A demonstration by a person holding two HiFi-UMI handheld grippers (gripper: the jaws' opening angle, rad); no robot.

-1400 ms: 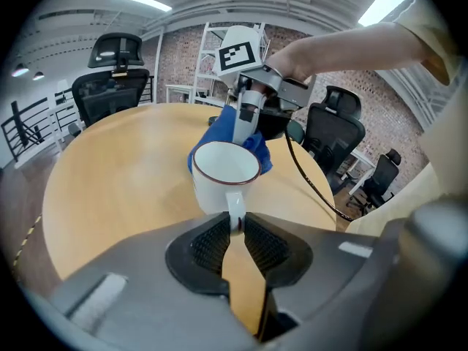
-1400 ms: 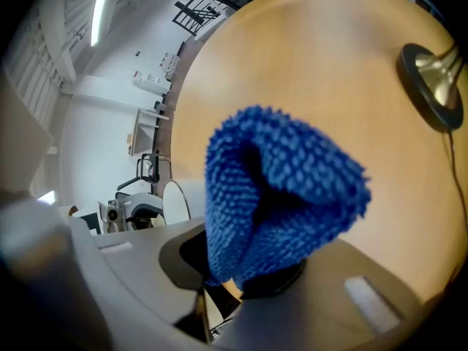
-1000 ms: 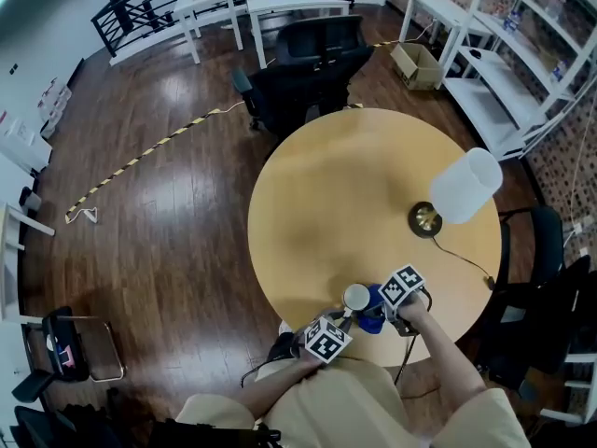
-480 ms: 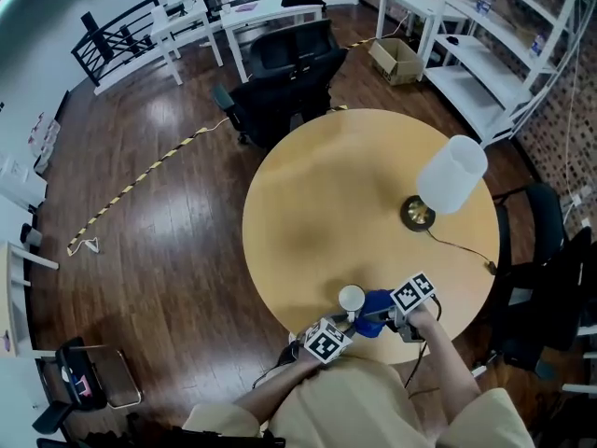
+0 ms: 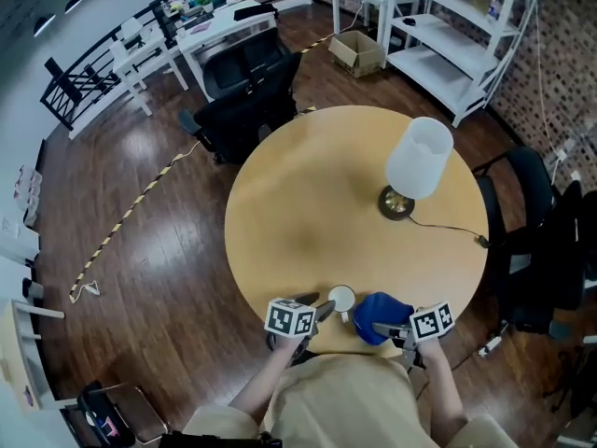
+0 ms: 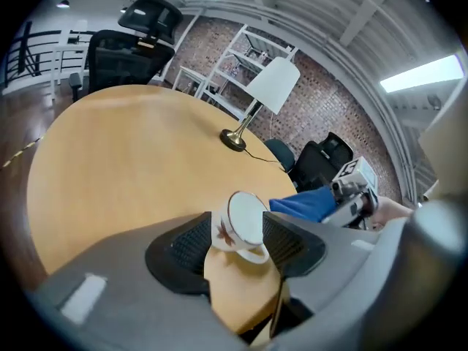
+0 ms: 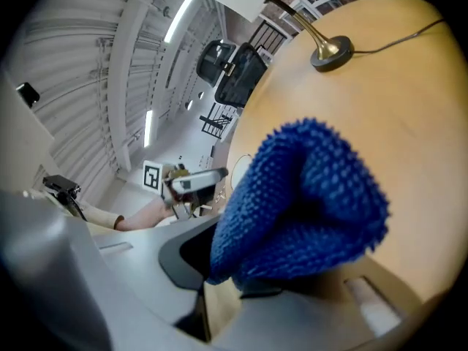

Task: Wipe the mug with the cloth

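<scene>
A white mug [image 5: 341, 299] with a brown leaf print [image 6: 243, 221] stands near the front edge of the round wooden table [image 5: 317, 203]. My left gripper [image 5: 326, 309] reaches in from the left. Its jaws [image 6: 238, 224] are opening on either side of the mug, and the pads no longer press it. Just right of the mug, my right gripper [image 5: 384, 328] is shut on a bunched blue cloth [image 5: 382, 312]. The cloth [image 7: 300, 203] fills the right gripper view and hides most of the jaws [image 7: 241, 269]. Cloth and mug are a little apart.
A lamp with a white shade [image 5: 418, 161] stands on the table's right side, its cord [image 5: 448, 231] trailing to the right edge. Black office chairs [image 5: 238, 101] stand behind the table and one [image 5: 532, 241] to its right. White shelving [image 5: 448, 35] lines the back right.
The left gripper has swung out to the mug's left and its jaws have spread. The right gripper and cloth have drawn back to the right, off the mug. The head view has shifted.
</scene>
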